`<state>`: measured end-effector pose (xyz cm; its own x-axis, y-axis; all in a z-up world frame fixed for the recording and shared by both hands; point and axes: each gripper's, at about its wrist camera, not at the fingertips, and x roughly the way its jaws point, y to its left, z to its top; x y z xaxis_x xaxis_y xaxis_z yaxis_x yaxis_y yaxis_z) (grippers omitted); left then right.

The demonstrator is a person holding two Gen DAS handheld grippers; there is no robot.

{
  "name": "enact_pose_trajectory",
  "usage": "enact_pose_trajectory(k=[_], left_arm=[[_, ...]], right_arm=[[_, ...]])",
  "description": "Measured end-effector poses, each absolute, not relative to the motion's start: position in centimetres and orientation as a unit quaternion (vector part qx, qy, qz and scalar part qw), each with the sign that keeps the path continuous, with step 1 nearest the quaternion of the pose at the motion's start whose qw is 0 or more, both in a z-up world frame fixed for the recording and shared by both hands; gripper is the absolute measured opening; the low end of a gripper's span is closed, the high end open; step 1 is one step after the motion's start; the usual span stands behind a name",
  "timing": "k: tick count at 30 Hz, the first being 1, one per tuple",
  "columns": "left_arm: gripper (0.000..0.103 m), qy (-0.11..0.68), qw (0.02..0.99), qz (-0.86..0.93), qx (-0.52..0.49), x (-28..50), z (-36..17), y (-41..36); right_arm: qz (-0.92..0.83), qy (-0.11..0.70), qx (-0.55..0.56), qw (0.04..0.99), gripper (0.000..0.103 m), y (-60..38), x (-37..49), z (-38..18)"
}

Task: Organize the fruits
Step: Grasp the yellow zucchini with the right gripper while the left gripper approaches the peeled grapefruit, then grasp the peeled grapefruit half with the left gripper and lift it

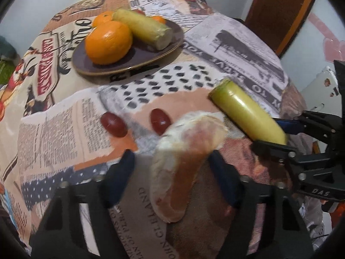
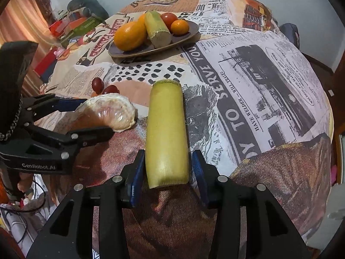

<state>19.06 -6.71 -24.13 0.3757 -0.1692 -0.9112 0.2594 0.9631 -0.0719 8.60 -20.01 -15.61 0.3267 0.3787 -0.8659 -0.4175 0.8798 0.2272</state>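
Yellow-green cut cane piece [image 2: 167, 133] is bracketed, seemingly unclamped, by the right hand-held gripper [image 2: 168, 168] mid-table; the peeled pomelo wedge [image 1: 185, 161] lies between the left hand-held gripper's [image 1: 170, 161] parted jaws. Next, judged: clamping, then carrying to the brown plate [image 1: 129, 62] near the far edge.

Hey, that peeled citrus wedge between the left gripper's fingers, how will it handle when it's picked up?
The peeled citrus wedge looks soft and membrane-skinned, so a hard squeeze would probably burst it. Its glossy surface suggests it may slip. Being curved and flat-sided, it seems unlikely to roll, unlike the sugarcane piece beside it.
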Motion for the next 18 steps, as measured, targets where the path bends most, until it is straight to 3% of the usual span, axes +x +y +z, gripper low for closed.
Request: enact_pose_trajectory(k=[2,18], left_arm=[[0.051,0.545,0.827,-0.134,0.04,19.3,-24.0,-6.8],[0.05,0.557,0.815,-0.156,0.039,19.5,-24.5,-6.6]], right_arm=[[0.244,0.525,-0.02,0.815,0.04,-20.0,8.7,-15.6],[0.234,0.509,-0.037,0.827,0.042,-17.9,10.9,-16.1]])
